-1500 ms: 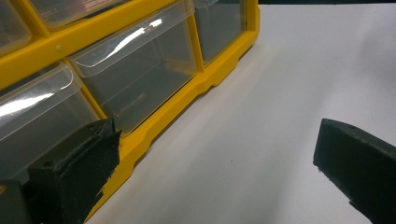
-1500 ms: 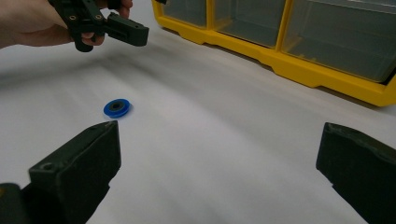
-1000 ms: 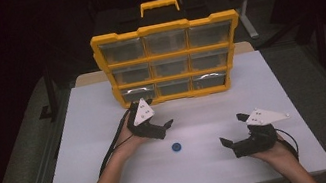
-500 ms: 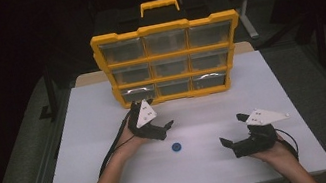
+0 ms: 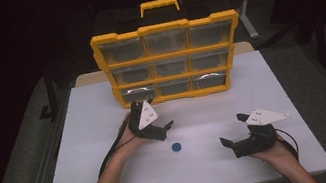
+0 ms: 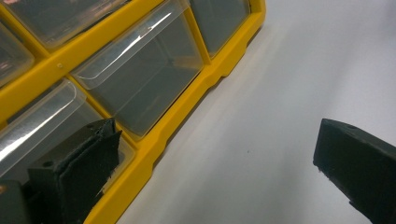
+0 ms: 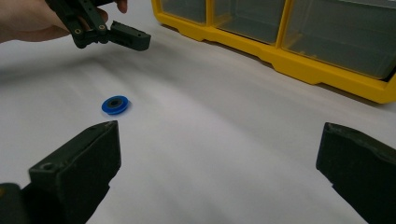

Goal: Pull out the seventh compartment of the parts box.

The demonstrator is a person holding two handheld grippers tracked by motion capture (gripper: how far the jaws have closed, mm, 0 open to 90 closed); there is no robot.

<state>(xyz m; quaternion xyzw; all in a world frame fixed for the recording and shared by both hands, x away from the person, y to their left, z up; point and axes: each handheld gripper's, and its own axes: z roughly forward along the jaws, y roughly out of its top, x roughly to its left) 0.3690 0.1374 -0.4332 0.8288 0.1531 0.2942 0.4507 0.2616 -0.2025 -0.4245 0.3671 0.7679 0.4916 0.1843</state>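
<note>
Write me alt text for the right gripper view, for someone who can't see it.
A small blue ring lies on a white table, seen between the two open black jaws of the right gripper. Beyond it at top left, a hand holds the left gripper above the table, and a yellow organizer case with clear drawers stands along the top right.

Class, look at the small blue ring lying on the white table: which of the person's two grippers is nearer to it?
Left. The left gripper hovers just behind the blue ring, toward the yellow drawer case. The right gripper sits farther off to the ring's right, jaws open toward it.
</note>
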